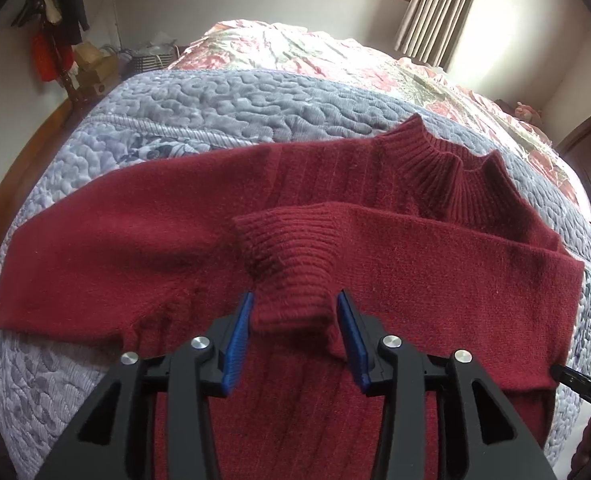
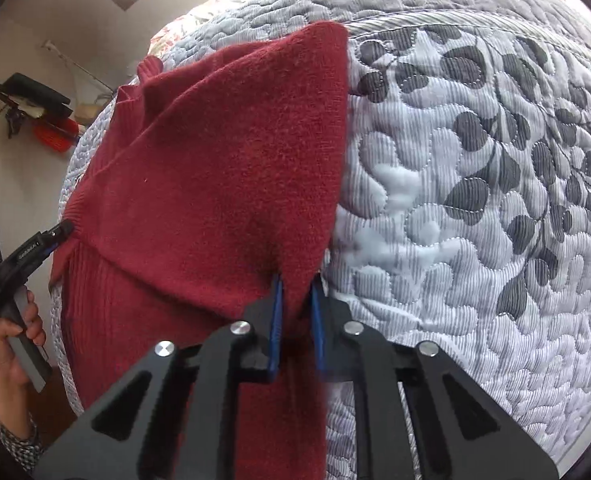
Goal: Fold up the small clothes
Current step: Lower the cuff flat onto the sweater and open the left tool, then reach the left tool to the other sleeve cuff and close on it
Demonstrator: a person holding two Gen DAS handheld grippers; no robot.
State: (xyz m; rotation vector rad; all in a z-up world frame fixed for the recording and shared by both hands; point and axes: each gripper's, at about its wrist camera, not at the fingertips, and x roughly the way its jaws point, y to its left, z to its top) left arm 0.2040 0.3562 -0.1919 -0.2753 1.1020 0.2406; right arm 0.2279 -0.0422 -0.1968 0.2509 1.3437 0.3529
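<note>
Sweater [image 1: 183, 248]: dark red knit w/ ribbed turtleneck, lying flat on quilt [image 1: 215, 108] on the bed; body runs toward the cams, one sleeve stretched out to the left in left wrist view, other sleeve folded across the chest.
Left gripper [image 1: 295, 320]: nearest in left wrist view; blue pads [image 1: 237, 344] set apart, ribbed cuff [image 1: 287, 264] of the folded sleeve sits between them; pads touch the cuff's sides, can't tell if they really pinch it.
Right gripper [image 2: 295, 312]: nearest in right wrist view; pads close together, clamped on a pinch of red knit at sweater's right edge, fabric bunched between them.
Folded sleeve [image 1: 455, 248]: lies over the chest, running from right shoulder fold to the cuff near centre.
Person's hand [image 2: 13, 340]: low left in right wrist view, wrapped round the grey handle of the left gripper; patterned sleeve at the wrist.
Collar [image 1: 447, 168]: ribbed, standing up a bit, beyond the folded sleeve on the far side of sweater.
Quilt: grey-blue, stitched pebble and leaf pattern, covers the near part of bed.
Floral bedspread [image 1: 315, 52]: pink and green, beyond the quilt.
Room, far: curtain [image 1: 439, 4] by a window upper right; coat rack [image 1: 51, 32] w/ dark and red items far left; boxes and a basket by the wall.
</note>
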